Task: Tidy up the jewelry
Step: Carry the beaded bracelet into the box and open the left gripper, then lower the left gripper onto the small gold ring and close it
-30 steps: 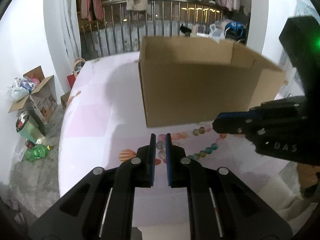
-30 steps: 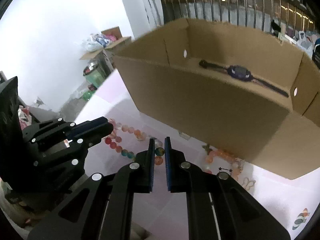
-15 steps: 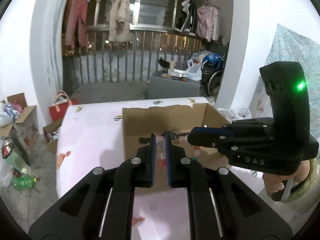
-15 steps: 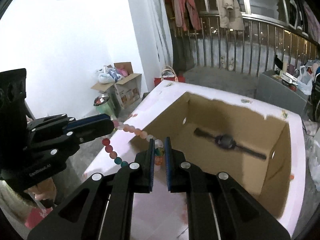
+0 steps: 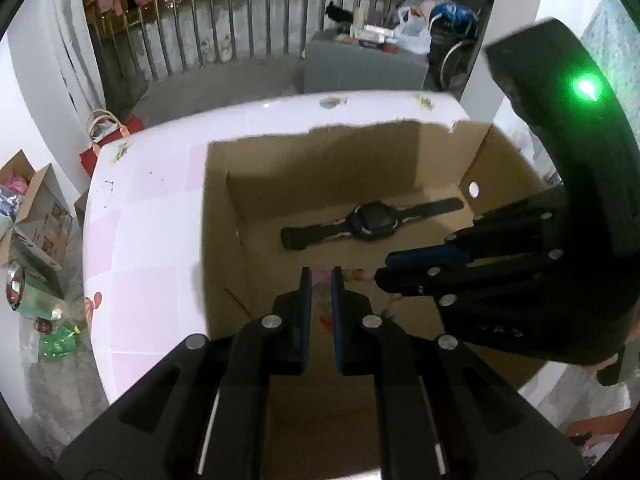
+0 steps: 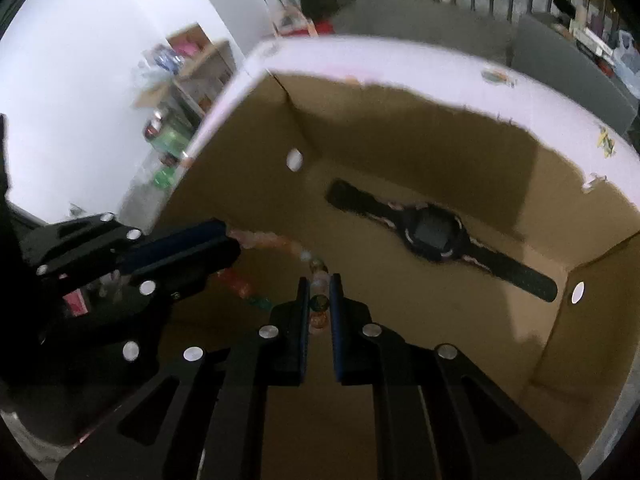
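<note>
A string of coloured beads [image 6: 276, 242] hangs stretched between my two grippers over the open cardboard box [image 5: 216, 216]. My left gripper [image 5: 320, 280] is shut on one end of the beads [image 5: 320, 280]. My right gripper [image 6: 319, 286] is shut on the other end, beads showing between its pads. In the left wrist view the right gripper [image 5: 390, 270] comes in from the right; in the right wrist view the left gripper [image 6: 232, 240] comes in from the left. A black wristwatch [image 5: 372, 220] [image 6: 436, 236] lies flat on the box floor, beyond both grippers.
The box [image 6: 600, 264] stands on a table with a pink and white cloth [image 5: 140, 216]. Left of the table on the floor are open cartons [image 5: 36, 208], a red bag [image 5: 108, 140] and bottles [image 5: 56, 340]. A metal railing [image 5: 224, 12] runs behind.
Both grippers lifted the bead string off the tablecloth in front of the box and carried it up and over the near wall. They now hang above the box's inside.
</note>
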The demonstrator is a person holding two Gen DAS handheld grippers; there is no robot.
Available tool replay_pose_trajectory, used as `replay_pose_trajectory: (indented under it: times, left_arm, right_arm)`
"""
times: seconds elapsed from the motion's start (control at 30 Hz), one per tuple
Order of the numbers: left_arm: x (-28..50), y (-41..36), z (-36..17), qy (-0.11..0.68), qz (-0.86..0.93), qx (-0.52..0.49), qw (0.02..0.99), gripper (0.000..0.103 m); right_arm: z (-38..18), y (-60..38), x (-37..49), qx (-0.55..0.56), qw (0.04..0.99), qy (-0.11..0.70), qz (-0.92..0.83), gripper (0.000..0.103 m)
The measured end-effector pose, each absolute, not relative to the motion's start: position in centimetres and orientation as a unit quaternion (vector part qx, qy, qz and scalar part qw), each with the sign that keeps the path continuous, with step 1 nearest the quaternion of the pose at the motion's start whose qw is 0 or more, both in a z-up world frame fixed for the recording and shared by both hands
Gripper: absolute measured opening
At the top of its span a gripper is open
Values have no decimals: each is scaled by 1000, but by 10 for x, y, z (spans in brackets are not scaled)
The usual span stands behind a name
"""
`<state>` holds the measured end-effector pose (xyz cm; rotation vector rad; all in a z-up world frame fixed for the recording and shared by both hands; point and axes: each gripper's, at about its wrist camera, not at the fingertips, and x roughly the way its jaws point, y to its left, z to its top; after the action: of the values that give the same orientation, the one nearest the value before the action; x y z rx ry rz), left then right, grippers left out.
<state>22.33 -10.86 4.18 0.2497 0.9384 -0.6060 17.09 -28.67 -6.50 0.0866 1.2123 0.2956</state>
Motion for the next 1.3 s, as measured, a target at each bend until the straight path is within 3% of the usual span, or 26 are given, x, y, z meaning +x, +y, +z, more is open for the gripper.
replay_pose_trajectory:
  times: [0.1,0.33,0.5,0.63,0.87,1.1,1.3]
  left_arm:
    - [221,-109,39,444,-279,117,843,22]
    - [194,-82,65,395,-288,88,868,27]
    - [150,-42,87,335,-313,51,888,34]
    - [110,-6,79,308,-315,12,898,36]
    - [71,10,20,340,-278,14,898,36]
    - [57,-6,-23,352,-262,87,895,36]
    - [62,-16,-39,357,-265,111,889,36]
  right_arm:
    - [-72,-291,173,42,810,571,127,19]
    - [-36,-309,127,53,860,490,131,29]
    - [3,-326,51,74,902,386,179,29]
    - [0,-336,-4,81,917,335,200,29]
    - [-65,-342,-34,84,912,383,117,27]
    - [-77,-337,-34,24,932,362,24,20]
    - [-82,-335,-42,10,940,342,-1,20]
